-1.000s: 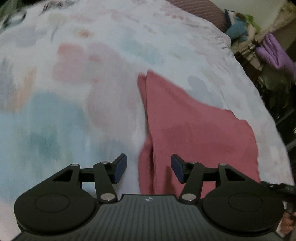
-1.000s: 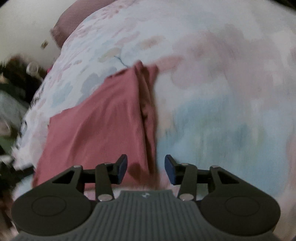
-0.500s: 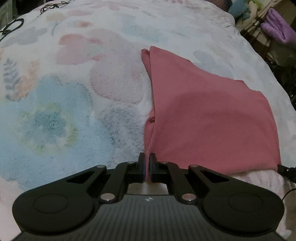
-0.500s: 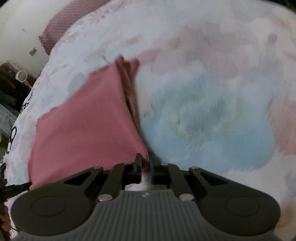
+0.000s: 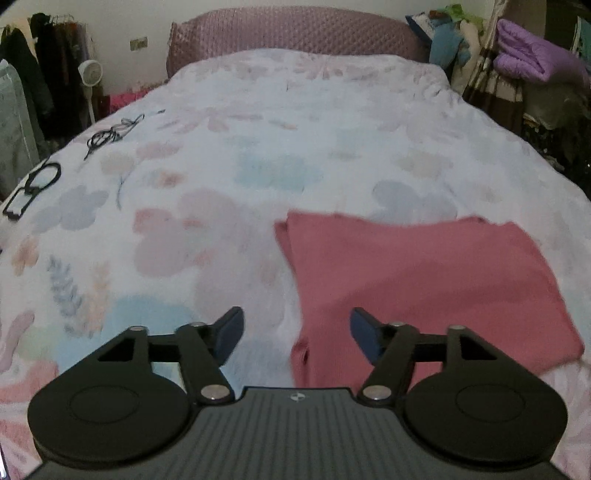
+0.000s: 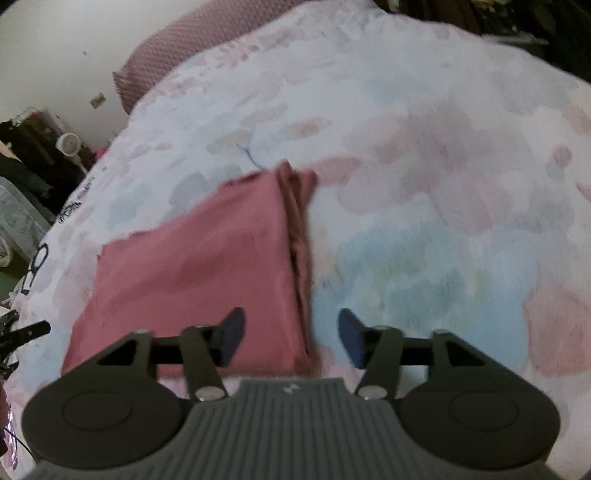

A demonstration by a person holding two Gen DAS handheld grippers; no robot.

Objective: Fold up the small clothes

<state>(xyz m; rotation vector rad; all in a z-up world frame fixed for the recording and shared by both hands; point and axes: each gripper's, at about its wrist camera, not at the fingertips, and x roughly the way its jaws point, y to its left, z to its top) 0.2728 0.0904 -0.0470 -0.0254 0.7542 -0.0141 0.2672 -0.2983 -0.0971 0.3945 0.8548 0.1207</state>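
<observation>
garment: pink ribbed cloth (image 5: 424, 280), folded into a rough rectangle, lying flat on the flowery bedspread (image 5: 258, 155) near the foot end

long axis: honestly hard to call, it's close to square. From the left wrist view it spreads sideways to the right; from the right wrist view (image 6: 192, 266) it runs away from the camera toward the headboard

folded side: the layered edge with stacked plies is on its left in the left view and on its right in the right view, so it sits between the two claws

left gripper (image 5: 295, 334): tilted down over the near left corner of the cloth, jaws have just been opening and now stand wide, nothing pinched. The cloth edge is below the gap, the pads are clear of it

right gripper (image 6: 290, 338): same deal, angled down over the near right corner, jaws just opened up, blue pads apart, cloth edge lies under the gap but isn't gripped

around it: mauve headboard (image 5: 291, 31) at the far end, black cables (image 5: 110, 134) on the left of the bed, purple blanket (image 5: 532, 59) stacked off to the right
</observation>
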